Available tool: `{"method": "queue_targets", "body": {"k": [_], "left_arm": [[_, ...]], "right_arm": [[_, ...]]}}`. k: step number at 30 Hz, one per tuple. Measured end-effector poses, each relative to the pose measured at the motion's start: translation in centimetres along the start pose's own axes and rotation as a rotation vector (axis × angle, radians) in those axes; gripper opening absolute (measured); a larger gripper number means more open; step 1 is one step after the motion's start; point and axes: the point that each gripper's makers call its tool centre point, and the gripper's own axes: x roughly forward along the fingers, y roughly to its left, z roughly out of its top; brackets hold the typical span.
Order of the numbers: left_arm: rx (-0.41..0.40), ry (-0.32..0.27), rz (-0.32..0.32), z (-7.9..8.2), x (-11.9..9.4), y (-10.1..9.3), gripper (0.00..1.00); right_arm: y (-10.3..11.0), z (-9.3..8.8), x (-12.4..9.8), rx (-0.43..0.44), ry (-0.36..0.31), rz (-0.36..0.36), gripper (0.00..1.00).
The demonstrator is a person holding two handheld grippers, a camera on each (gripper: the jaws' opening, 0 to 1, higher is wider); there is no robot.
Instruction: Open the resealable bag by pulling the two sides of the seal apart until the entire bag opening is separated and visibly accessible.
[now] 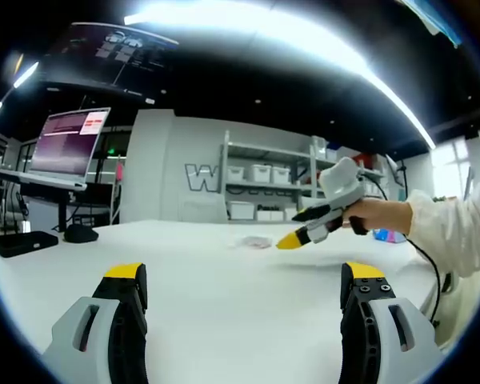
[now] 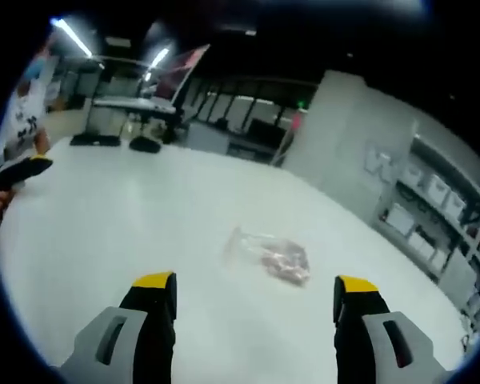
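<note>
1. Both hand-held grippers hang above the white tabletop [image 2: 104, 232] with nothing in them. The right hand-held gripper [image 2: 255, 302] has its jaws spread wide, and the left hand-held gripper [image 1: 244, 290] stands just as wide.
2. Straight ahead of the right hand-held gripper, a little beyond its yellow tips and between them, lies the resealable bag [image 2: 270, 257]. It rests flat on the tabletop, clear plastic with something pinkish-brown inside.
3. From the left hand-held gripper the bag is a small pale patch well ahead, just beside the tip of the right one, which a person's hand [image 1: 382, 216] holds up over the tabletop.
4. I cannot tell which edge carries the seal; the bag looks closed and untouched.
5. My reading: this is the approach, before any grasp. Next, the right one should drop to one lip of the seal while the left crosses the tabletop to take the opposite lip.
6. Thin film lying flat may be hard to pinch singly.
</note>
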Motion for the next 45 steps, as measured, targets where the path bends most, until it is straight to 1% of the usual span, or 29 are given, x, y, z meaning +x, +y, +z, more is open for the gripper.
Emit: {"method": "queue_targets", "body": {"k": [11, 12, 15, 21, 26, 34, 35, 36, 37, 39, 45], "left_arm": [[-0.007, 0.001, 0.005, -0.2, 0.0, 0.3, 1.00], [-0.008, 0.001, 0.005, -0.2, 0.0, 0.3, 1.00], [-0.010, 0.003, 0.006, -0.3, -0.1, 0.3, 1.00], [-0.013, 0.002, 0.008, -0.3, 0.0, 0.5, 1.00], [-0.014, 0.003, 0.012, -0.3, -0.1, 0.6, 1.00], [-0.014, 0.002, 0.011, -0.3, 0.0, 0.6, 1.00], [-0.015, 0.002, 0.011, -0.3, 0.0, 0.6, 1.00], [-0.015, 0.002, 0.012, -0.3, 0.0, 0.6, 1.00], [-0.014, 0.003, 0.011, -0.3, 0.0, 0.6, 1.00], [-0.013, 0.004, 0.010, -0.3, 0.1, 0.6, 1.00], [-0.010, 0.005, 0.005, -0.3, 0.2, 0.4, 1.00]], "right_arm": [[-0.2, 0.4, 0.7, -0.052, 0.004, -0.011, 0.79], [-0.2, 0.4, 0.7, -0.046, -0.003, -0.013, 0.79], [-0.2, 0.4, 0.9, 0.013, -0.020, -0.011, 0.79], [-0.6, -0.2, 1.8, 0.042, -0.012, -0.029, 0.76], [-1.0, -0.2, 2.3, 0.106, -0.029, -0.043, 0.75], [-1.0, -0.6, 2.9, 0.123, -0.022, -0.047, 0.74], [-1.1, -0.6, 2.9, 0.118, -0.020, -0.049, 0.74], [-1.2, -0.6, 2.9, 0.090, -0.015, -0.059, 0.74], [-1.2, -0.5, 2.8, 0.027, -0.007, -0.067, 0.74], [-1.1, -0.3, 2.8, -0.035, 0.001, -0.074, 0.73], [-0.7, 0.4, 2.9, -0.054, -0.010, -0.064, 0.73]]}}
